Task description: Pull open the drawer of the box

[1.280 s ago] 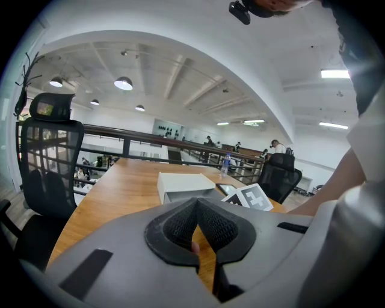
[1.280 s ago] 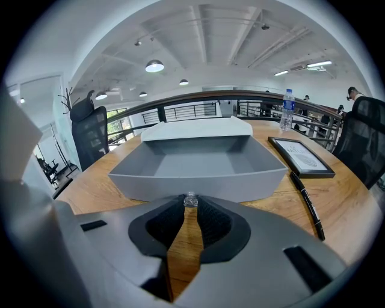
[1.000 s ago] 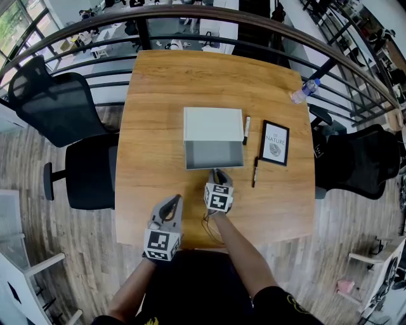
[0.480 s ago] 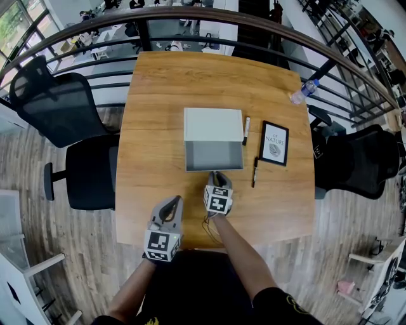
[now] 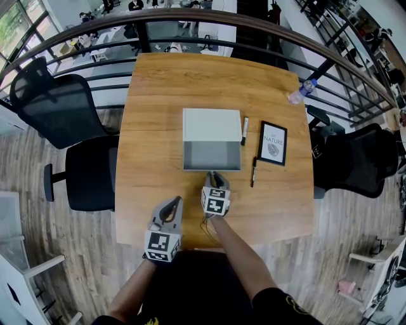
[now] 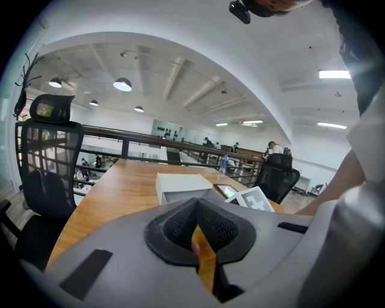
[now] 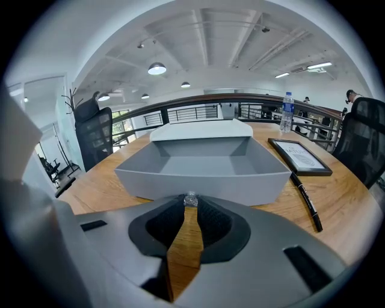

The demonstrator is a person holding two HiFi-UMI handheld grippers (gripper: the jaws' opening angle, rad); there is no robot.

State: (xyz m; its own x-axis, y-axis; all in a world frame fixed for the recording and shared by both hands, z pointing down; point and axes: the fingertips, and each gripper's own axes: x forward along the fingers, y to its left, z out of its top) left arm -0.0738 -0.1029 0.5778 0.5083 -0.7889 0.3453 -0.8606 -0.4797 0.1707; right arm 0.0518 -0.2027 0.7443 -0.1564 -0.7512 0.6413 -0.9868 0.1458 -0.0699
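Right tongs (image 7: 190,202) are nipped down narrow on the small clear knob (image 7: 190,197), pads tight on it at the front wall of the grey open-topped drawer (image 7: 204,174). Left tongs (image 6: 197,204) are pinched together, pads meeting at the tips. They hang over the near edge at the lower middle of the head view, well apart from the box.

The drawer is out, drawn toward the bottom of the frame from the white rectangular box (image 5: 212,125). Front wall to the person, mouth up, long axis running left to right. Box and drawer sit mid-frame on the light wooden bench (image 5: 158,95).

Just right of the box lies a white-and-black pen (image 5: 245,130), then a black-framed picture (image 5: 274,143) and a black pen (image 5: 254,171). A clear water bottle (image 5: 303,91) lies at the upper right corner. Black mesh chairs (image 5: 57,108) flank the bench, a curved dark railing (image 5: 190,14) arcs across the top, and there's plank flooring (image 5: 38,222) below.
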